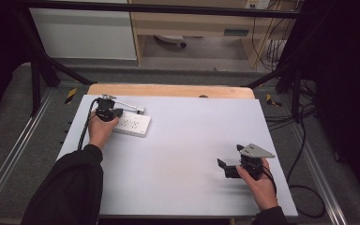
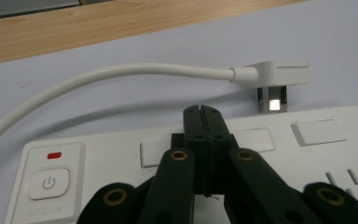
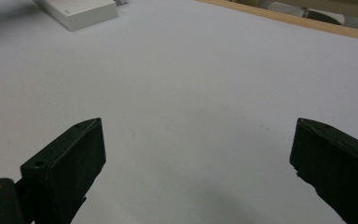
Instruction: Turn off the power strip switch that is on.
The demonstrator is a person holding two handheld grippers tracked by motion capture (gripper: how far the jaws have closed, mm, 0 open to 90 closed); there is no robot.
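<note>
Meanwhile, at table's far-left: white power strip (image 1: 132, 123) lies flat, plug (image 2: 274, 78) beside it | left gripper (image 2: 202, 114) pressed together over strip | right gripper (image 1: 230, 162) spread, empty | strip judged rigid, light, smooth; best gripped across long edges.

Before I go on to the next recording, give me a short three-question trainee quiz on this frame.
1. True or false: the left gripper is shut, its jaws pressed together over the power strip.
2. Multiple choice: where is the white plug?
A. pushed into a socket
B. lying on the table beside the strip
C. held by the right gripper
3. Fill in: the right gripper's jaws stand ____ over bare table.

Key: 1 true; 2 B; 3 open.
</note>
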